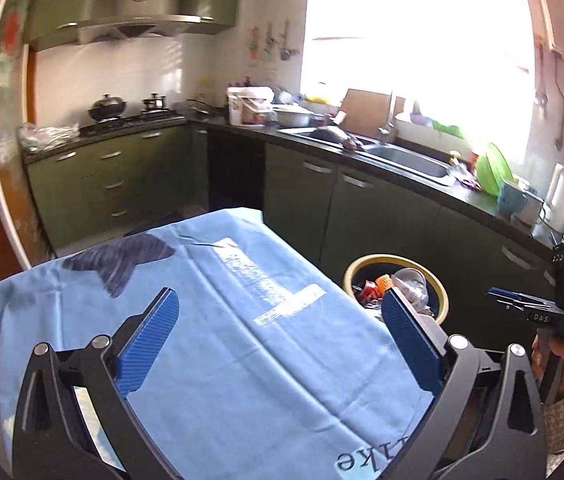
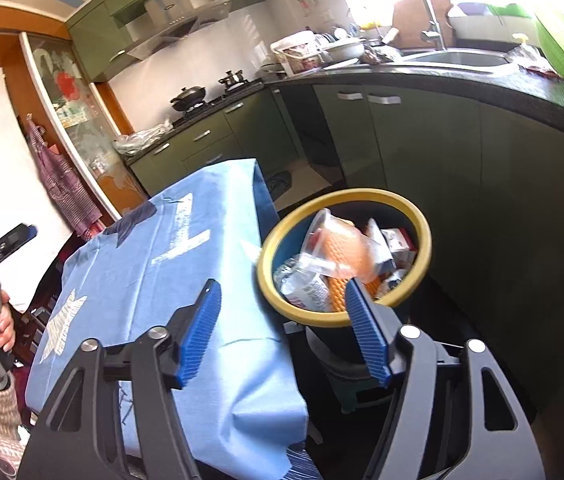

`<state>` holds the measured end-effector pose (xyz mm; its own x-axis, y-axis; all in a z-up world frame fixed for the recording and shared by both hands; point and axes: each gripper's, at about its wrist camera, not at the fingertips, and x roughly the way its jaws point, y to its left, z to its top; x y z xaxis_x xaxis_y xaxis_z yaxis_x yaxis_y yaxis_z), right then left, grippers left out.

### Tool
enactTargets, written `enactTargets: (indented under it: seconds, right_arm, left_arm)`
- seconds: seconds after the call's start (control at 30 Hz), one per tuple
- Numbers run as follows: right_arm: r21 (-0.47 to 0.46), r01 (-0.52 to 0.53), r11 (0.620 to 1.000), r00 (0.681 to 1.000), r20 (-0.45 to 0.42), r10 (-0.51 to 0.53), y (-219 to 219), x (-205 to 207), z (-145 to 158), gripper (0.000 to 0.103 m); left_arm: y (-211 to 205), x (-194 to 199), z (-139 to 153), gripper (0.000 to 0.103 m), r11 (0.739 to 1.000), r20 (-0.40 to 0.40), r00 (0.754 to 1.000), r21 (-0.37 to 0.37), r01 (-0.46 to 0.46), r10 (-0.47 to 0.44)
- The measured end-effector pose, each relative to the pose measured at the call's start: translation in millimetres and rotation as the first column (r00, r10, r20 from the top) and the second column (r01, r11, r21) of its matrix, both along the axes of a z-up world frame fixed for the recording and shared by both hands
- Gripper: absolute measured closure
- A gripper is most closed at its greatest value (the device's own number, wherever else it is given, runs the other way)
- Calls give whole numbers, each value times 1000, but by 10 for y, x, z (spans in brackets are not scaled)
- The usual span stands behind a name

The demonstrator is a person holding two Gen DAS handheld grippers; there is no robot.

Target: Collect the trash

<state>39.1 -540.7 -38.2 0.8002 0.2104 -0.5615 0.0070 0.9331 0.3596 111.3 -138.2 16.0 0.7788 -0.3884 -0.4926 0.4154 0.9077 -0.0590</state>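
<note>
Left gripper (image 1: pixel 280 334): blue ribbed fingers (image 1: pixel 150 336) spread wide, released, nothing between them. It hangs over the desk draped in a light blue cloth (image 1: pixel 210 320).

Right gripper (image 2: pixel 282 336): fingers (image 2: pixel 198 336) apart, released, empty. It points at the gap between the desk edge and the bin.

Trash: the round dark bin with a yellow rim (image 2: pixel 422 256) stands just off the desk, at 2 o'clock in the left wrist view. It holds crumpled clear plastic wrap (image 2: pixel 322 240), an orange mesh sleeve (image 2: pixel 342 256) and a red can (image 1: pixel 370 290). No loose trash shows on the cloth; the collecting looks done or nearly done.

Risks, judged:
- The pile stands level with the rim. A light wrapper could spring out or slide over the edge if the bin is nudged.
- The right gripper's outer finger lies across the rim in its own view; whether it touches, I cannot tell. A careless sweep could tip the bin.
- The cloth hangs loose at the corner; a finger could snag it and drag it.

Surface: cloth creased, printed with dark leaf shapes and white marks, sunlit patch at centre.

Room: kitchen with green cabinets (image 1: pixel 378 216), dark worktop, steel sink (image 1: pixel 414 160) at 1 o'clock and a hob with a black pot (image 1: pixel 107 107) at 11 o'clock. Window glare is strong.
</note>
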Motion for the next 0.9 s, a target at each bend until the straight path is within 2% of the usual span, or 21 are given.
enactTargets:
  seconds: [0.13, 0.2, 0.3, 0.4, 0.5, 0.6, 0.77, 0.9]
  right_arm:
    - [-96, -51, 994, 997, 48, 56, 385, -23, 222, 26]
    - [-162, -54, 985, 994, 80, 68, 586, -74, 336, 23]
    - [-247, -28, 969, 990, 127, 61, 847, -170, 482, 13]
    - [-303, -10, 953, 987, 151, 59, 1053, -285, 577, 5]
    - [-316, -13, 949, 985, 160, 67, 1180, -405, 627, 5]
    - [-329, -10, 944, 986, 155, 64, 1254, -515, 637, 5]
    - [-324, 10, 946, 983, 177, 51, 1224, -679, 672, 5]
    - [-312, 29, 950, 979, 200, 36, 1150, -792, 718, 5]
  left_arm:
    - [593, -452, 57, 7, 980, 51, 979, -24, -197, 198]
    - [851, -620, 78, 7, 958, 68, 956, -20, -285, 286]
    - [1090, -861, 76, 7, 922, 80, 919, -13, -386, 386]
    - [1171, -1025, 61, 6, 912, 78, 909, 4, -411, 409]
    - [1137, -1108, 15, 7, 915, 66, 914, 31, -402, 399]
    - [1127, -1201, -26, 6, 916, 56, 915, 19, -401, 399]
    - [1205, -1330, -64, 6, 912, 21, 912, 4, -409, 409]
    - [1216, -1452, -30, 6, 910, 34, 910, 11, -415, 414]
